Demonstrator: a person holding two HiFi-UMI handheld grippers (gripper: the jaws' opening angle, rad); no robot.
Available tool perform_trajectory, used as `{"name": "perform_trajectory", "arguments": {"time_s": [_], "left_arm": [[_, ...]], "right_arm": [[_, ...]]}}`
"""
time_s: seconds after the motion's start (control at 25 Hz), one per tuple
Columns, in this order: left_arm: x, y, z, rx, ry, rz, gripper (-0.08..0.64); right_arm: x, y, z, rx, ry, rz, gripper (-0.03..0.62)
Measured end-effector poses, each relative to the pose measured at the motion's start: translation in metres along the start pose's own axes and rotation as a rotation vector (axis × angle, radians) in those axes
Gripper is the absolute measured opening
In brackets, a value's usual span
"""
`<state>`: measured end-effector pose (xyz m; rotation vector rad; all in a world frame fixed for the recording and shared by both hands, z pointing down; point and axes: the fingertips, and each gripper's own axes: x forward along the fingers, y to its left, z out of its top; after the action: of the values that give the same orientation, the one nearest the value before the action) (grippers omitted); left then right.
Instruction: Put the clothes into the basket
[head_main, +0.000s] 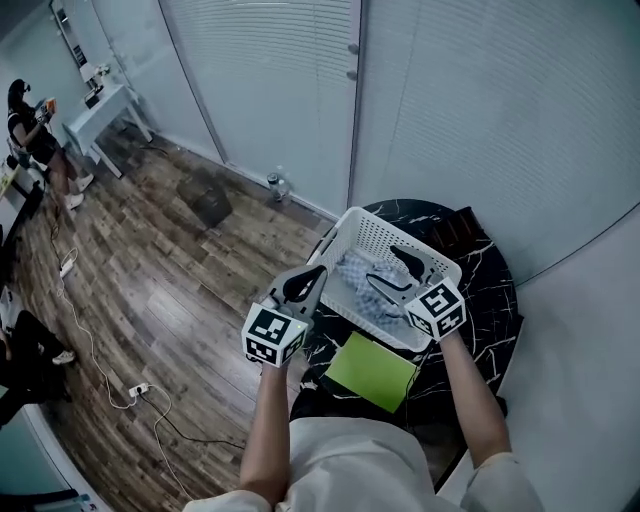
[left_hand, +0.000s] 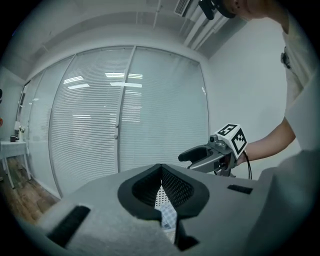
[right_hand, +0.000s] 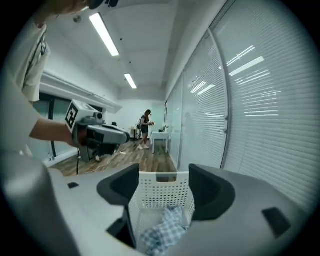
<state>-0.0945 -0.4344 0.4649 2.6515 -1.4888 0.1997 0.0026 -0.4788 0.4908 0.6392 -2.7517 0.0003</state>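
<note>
The head view alone shows a green sheet (head_main: 372, 370) on the bench (head_main: 495, 290) by the basket (head_main: 380, 235); the right gripper view alone shows its slotted end wall (right_hand: 160, 192). The basket lies with its long axis left to right, clothes (head_main: 355, 275) inside. The left gripper (head_main: 305, 283) fingers meet, empty; the right gripper (head_main: 381, 263) fingers stand wide over the clothes.

The basket (head_main: 372, 232) stands open upward, hemmed by the glass wall (head_main: 450, 120) behind the table (head_main: 495, 290).

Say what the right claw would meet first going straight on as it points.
Probably the far wall of the white basket, framed between the open jaws of the right claw; the checked cloth lies lower, inside it. Depth is unclear.
</note>
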Motion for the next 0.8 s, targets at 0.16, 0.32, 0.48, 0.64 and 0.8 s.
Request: {"name": "perform_trajectory", "arguments": {"time_s": [0.16, 0.32, 0.48, 0.64, 0.8], "left_arm": [[0.021, -0.015, 0.005, 0.008, -0.011, -0.055, 0.014], [0.038, -0.027, 0.008, 0.008, -0.028, -0.094, 0.014], [0.051, -0.042, 0.008, 0.016, -0.031, -0.139, 0.014], [0.057, -0.053, 0.004, 0.020, -0.019, -0.173, 0.014], [0.054, -0.055, 0.003, 0.019, -0.019, -0.181, 0.014]], "right_arm": [[-0.033, -0.011, 0.011, 0.056, -0.088, -0.105, 0.321], [-0.066, -0.012, 0.016, 0.073, -0.140, -0.200, 0.321], [-0.101, -0.009, 0.014, 0.096, -0.182, -0.313, 0.321], [-0.127, -0.006, -0.003, 0.103, -0.163, -0.433, 0.292], [-0.128, 0.000, -0.017, 0.119, -0.141, -0.460, 0.161]]}}
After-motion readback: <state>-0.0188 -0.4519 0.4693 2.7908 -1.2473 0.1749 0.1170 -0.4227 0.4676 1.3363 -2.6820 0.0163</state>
